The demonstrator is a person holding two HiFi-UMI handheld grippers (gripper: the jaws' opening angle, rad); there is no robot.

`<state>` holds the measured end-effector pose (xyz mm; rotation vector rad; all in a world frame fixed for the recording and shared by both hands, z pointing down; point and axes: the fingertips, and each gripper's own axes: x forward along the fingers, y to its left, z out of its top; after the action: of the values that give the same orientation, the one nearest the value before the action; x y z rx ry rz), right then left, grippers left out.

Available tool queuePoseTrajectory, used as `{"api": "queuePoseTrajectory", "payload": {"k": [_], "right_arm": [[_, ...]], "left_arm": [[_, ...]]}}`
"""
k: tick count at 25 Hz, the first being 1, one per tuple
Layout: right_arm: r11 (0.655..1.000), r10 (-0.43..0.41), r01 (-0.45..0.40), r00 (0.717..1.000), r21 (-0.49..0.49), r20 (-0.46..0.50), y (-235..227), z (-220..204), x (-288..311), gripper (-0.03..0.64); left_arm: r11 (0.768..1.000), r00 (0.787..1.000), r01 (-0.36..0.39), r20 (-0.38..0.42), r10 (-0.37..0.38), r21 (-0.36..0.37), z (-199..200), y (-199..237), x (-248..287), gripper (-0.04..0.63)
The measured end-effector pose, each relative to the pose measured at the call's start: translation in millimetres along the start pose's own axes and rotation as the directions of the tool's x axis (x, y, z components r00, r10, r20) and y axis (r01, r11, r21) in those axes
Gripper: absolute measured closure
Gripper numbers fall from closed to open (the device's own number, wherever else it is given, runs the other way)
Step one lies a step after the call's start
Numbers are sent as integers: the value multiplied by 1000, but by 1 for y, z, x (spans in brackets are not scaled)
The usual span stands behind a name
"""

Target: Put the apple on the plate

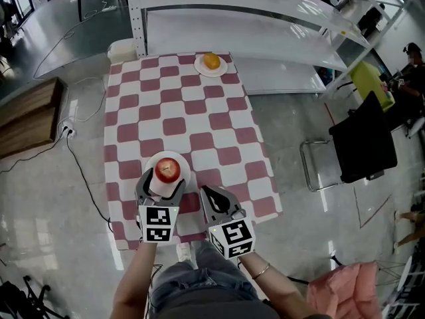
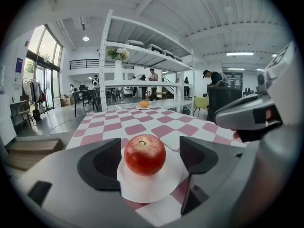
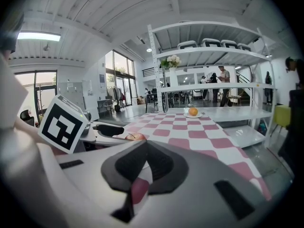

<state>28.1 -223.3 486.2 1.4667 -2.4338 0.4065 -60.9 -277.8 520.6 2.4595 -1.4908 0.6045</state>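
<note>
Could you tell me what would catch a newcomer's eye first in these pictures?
A red apple sits on a white plate near the front edge of the pink-and-white checked table, with the left tongs open on either side of it, not touching. The right tongs are shut just to its right, and an orange on a second plate stands at the table's far end.

Glossy red round apple (image 2: 145, 154) on a plain white round plate (image 2: 148, 188); pink-and-white checked tablecloth (image 1: 179, 111) beneath; a round orange fruit (image 1: 211, 61) sits on a second white plate (image 1: 200, 69).
</note>
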Motion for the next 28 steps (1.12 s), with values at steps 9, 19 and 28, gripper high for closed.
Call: {"api": "queuePoseTrajectory", "payload": {"k": [9, 19, 28], "right_arm": [[1000, -16, 16, 1000, 8, 18, 10, 0, -17, 606], [1000, -20, 20, 999, 2, 34, 29, 0, -34, 606], [1000, -26, 26, 998, -7, 58, 47, 2, -52, 606]], "left_arm": [[995, 1000, 19, 19, -17, -95, -4, -3, -26, 286], [992, 998, 26, 58, -19, -122, -2, -3, -62, 431], [986, 996, 26, 86, -12, -162, -4, 0, -94, 542]]}}
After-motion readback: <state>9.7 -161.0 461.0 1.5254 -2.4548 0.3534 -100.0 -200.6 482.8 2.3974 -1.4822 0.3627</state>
